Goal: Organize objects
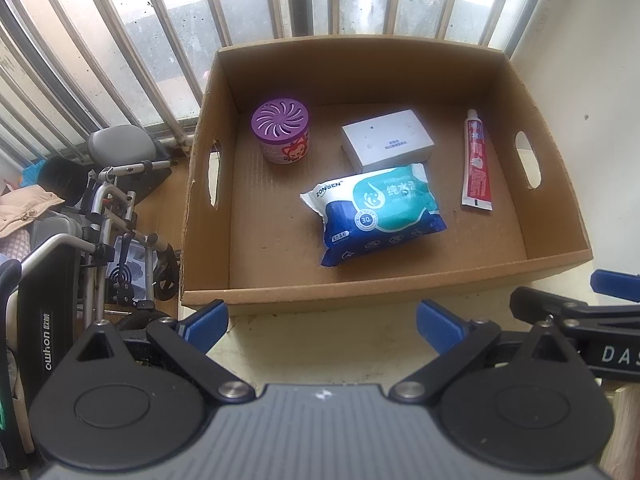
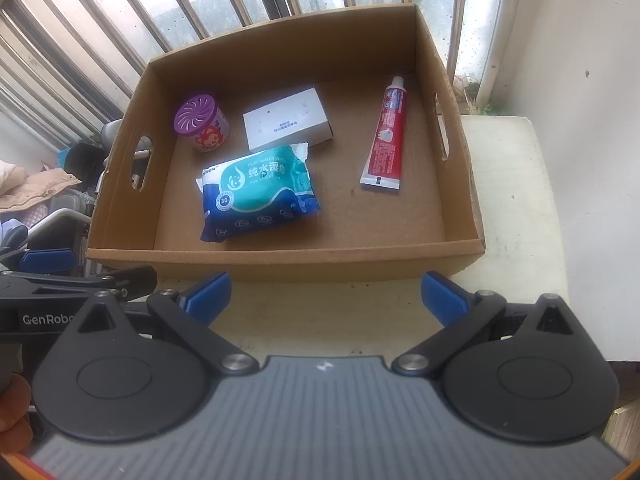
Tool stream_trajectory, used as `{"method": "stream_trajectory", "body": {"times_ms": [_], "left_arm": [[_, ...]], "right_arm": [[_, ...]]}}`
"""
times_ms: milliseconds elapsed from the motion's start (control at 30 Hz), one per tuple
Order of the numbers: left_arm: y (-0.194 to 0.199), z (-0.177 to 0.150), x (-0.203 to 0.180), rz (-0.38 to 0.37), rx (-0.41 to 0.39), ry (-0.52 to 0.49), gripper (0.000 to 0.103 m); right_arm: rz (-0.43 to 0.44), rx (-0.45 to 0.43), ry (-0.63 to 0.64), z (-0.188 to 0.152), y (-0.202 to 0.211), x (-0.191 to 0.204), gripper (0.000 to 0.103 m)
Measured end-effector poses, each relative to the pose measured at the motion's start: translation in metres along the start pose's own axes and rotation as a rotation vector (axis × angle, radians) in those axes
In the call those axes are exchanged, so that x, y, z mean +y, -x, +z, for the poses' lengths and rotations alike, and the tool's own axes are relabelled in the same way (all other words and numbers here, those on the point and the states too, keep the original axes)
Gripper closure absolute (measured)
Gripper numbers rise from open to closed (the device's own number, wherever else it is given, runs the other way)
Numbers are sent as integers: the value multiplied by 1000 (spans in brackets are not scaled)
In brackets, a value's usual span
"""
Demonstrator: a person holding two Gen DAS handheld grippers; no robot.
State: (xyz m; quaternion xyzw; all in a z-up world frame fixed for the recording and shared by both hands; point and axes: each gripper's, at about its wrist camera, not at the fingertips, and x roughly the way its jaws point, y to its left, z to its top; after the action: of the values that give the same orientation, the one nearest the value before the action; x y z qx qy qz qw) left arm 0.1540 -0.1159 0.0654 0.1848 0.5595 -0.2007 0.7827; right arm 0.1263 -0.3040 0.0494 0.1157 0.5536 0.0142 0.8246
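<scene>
**Looking into a cardboard box with both grippers parked in front of it**

Starting with what's hard to see: the small print on the white box is too tiny to read, and the wipes pack has part of its label lost to blur. From the left wrist view the right gripper is cut off at the frame edge, so only its dark arm and one blue tip show there. Same deal in the right wrist view, where the left gripper pokes in from the side, mostly out of frame. Stuff beside the table on the left gripper's side is a jumble of metal frames and fabric I can't really sort out.

Left gripper has its blue fingers spread wide with nothing between them, hovering just short of the cardboard box. Right gripper is the same: fingers apart, holding nothing, near wall of the box right ahead.

Inside the box, all ahead of both grippers: a purple-lidded air freshener far and toward the left, the white box in the middle at the back, the wipes pack just in front of it and touching or overlapping its edge, and a toothpaste tube lying flat off to the right, well apart from the rest. The box sits on a pale table.
</scene>
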Motion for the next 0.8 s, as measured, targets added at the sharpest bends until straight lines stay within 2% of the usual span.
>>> {"method": "stream_trajectory", "body": {"times_ms": [800], "left_arm": [[2,1,-5,-3,-1,-8,2]], "right_arm": [[-1,-1,1,3,2,-6,1]]}}
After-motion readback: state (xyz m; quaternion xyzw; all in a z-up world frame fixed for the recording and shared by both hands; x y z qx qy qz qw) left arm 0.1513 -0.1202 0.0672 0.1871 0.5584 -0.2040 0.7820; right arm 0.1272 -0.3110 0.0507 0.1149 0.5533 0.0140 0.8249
